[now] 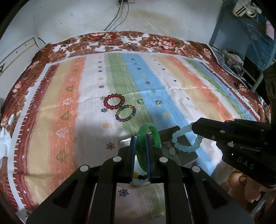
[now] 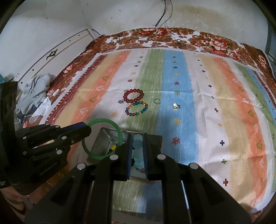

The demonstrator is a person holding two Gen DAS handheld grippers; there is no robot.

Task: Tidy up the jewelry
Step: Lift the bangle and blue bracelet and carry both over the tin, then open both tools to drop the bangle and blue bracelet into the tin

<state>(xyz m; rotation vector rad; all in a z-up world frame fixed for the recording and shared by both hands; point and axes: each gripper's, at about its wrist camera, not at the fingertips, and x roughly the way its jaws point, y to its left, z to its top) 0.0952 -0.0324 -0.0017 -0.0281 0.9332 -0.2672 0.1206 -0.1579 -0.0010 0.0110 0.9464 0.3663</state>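
A: Left gripper [image 1: 140, 153] pinches the green bangle [image 1: 150, 133]; right gripper [image 2: 137, 151] pinches the pale blue bead bracelet [image 1: 187, 140]. Both hang over the metal tray [image 2: 103, 143].

B: Step, by judgement: depositing. Next: spread fingers, release into tray. Red bracelet [image 1: 114, 101] and multicolour bracelet [image 1: 125, 113] wait on the cloth [image 1: 172, 82].

Whitewashed wall [image 1: 77, 15] behind, stained yellow-brown right of centre. Two dark cables [image 1: 119, 19] hanging down from an outlet at top. Bed covered by striped cloth [image 2: 215, 96] over floral blanket [image 1: 155, 42]. Grey clothes [image 2: 34, 89] heaped at left. Blue metal frame [image 1: 241, 56] at right.
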